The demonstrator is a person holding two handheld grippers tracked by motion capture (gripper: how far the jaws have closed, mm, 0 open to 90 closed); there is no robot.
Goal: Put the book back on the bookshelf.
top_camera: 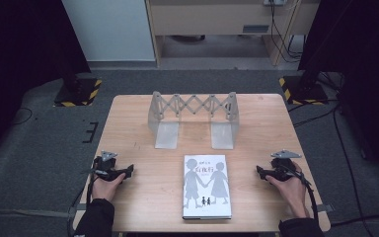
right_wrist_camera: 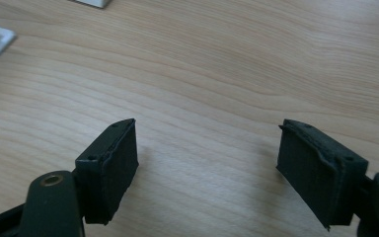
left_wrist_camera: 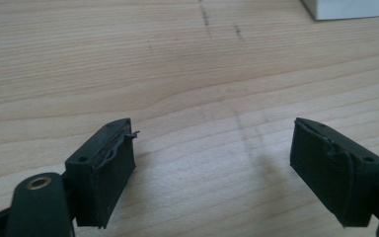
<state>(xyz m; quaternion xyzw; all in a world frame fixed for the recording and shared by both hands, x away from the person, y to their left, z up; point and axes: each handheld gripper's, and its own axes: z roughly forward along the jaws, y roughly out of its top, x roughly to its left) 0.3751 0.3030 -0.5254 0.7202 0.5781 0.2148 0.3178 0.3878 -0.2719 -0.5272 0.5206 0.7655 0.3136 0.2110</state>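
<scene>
Both hands rest low on the desk (top_camera: 128, 118), one near each side edge, forearms coming in over the near edge. The left gripper (top_camera: 127, 170) and the right gripper (top_camera: 259, 170) point inward at the book (top_camera: 206, 186), jaws apart with only bare wood between them. The book lies flat at the near edge, midway between them, touching neither; its grey cover shows two silhouetted figures holding hands, the title too small to read. A folding rack (top_camera: 193, 118) stands toward the far edge.

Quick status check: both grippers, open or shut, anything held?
Left gripper: open, holding nothing, bare table between the jaws.
Right gripper: open, holding nothing, beside the book.
</scene>
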